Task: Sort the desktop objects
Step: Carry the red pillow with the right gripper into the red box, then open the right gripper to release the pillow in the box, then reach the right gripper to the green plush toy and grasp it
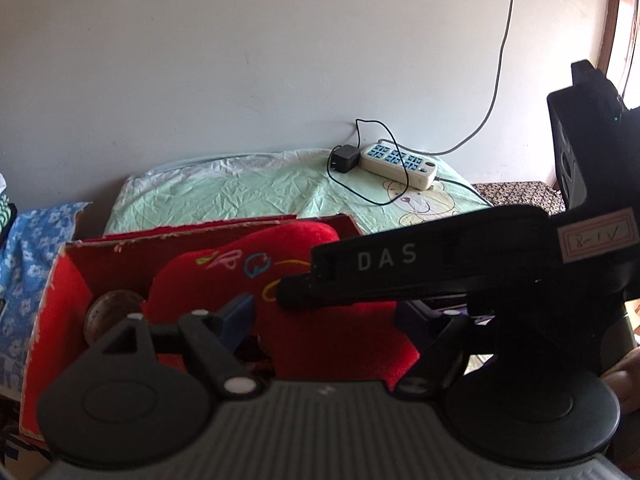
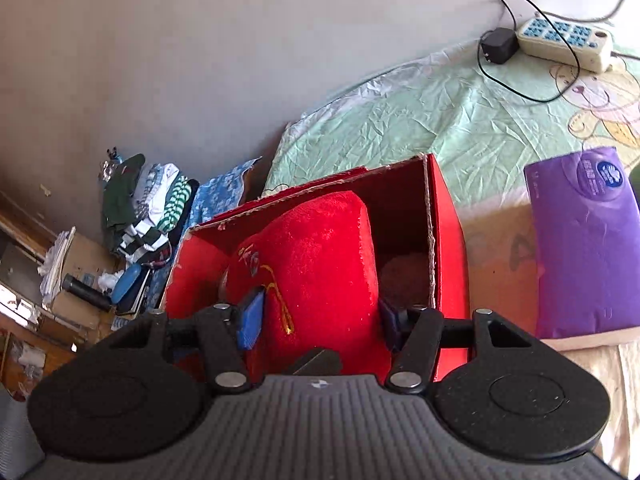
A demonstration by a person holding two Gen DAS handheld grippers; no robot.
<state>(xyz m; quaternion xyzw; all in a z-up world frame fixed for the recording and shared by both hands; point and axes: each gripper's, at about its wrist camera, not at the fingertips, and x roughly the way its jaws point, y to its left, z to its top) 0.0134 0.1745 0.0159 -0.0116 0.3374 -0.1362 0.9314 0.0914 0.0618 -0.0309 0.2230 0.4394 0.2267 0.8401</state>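
Box (image 1: 60,292) fills the lower left wrist view: red cardboard, open-topped, with a red plush (image 1: 320,320) lying inside and a brownish ball (image 1: 108,312) beside the plush at the box's left wall. Left gripper (image 1: 332,324) hangs over the box with its jaws apart; the plush sits between them, but whether the pads press it I cannot tell. Right gripper's black body (image 1: 420,268) crosses above the box's right side. Behind the box a power strip (image 1: 398,164) and adapter (image 1: 343,159) lie on a green sheet (image 1: 224,196).

From the right wrist, the right gripper (image 2: 320,320) clasps the plush (image 2: 320,264), both blue pads (image 2: 250,320) against its sides, inside the box (image 2: 446,240). A purple pack (image 2: 584,248) lies right of the box; folded clothes (image 2: 144,208) lie well left of it.
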